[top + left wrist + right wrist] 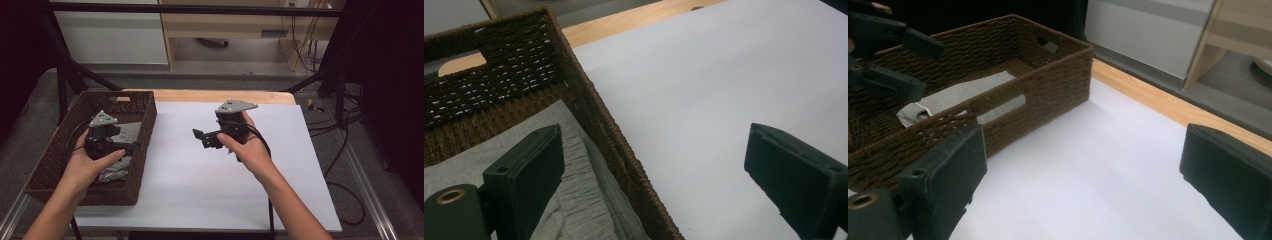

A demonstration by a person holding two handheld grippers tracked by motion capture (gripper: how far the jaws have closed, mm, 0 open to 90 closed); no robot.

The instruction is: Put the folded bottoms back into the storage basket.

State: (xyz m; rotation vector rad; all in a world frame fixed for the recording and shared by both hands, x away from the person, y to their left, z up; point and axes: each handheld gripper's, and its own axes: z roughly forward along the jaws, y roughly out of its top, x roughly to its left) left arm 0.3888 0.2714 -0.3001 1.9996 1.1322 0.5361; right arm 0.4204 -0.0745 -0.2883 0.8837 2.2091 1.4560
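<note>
A brown woven basket stands at the table's left with a folded grey cloth lying in it. My left gripper hangs over the basket's right side, open. In the left gripper view its wide-apart jaws straddle the basket wall, one over the cloth and one over the white sheet. My right gripper is held above the sheet at mid-table, pointing left toward the basket. It is open and holds nothing. The cloth and left gripper show beyond it.
The white sheet covers most of the wooden table, whose bare strip shows along the far edge. Black frame posts and loose cables flank the table. A pale cabinet stands on the floor behind.
</note>
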